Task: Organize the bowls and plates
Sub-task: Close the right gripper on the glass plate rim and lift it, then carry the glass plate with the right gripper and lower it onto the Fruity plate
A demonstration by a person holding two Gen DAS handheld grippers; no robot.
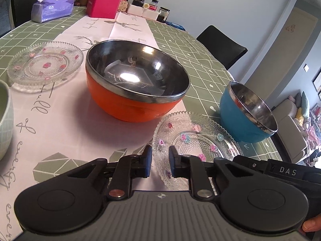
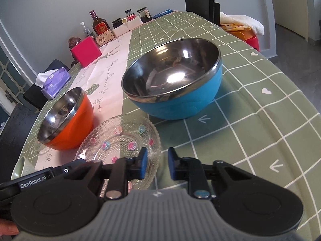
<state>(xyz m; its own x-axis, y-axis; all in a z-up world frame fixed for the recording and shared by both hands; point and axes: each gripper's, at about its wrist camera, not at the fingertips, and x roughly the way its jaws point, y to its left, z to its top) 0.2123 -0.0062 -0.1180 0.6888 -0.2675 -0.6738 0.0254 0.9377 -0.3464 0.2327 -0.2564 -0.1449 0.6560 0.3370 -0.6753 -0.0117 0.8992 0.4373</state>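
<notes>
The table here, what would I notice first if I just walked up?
Probably the big orange bowl, shiny steel inside, sitting on the pale runner. To its right stands a blue bowl on the green checked cloth. Between them, nearer the grippers, lies a clear glass plate dotted with little flowers.

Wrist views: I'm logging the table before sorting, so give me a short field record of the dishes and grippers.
orange bowl: upright, empty
blue bowl: upright, empty
near glass plate: in front of both bowls
far glass plate: left of orange bowl
left gripper: jaws narrow, astride near plate's rim
right gripper: same, opposite rim; contact unclear
</notes>
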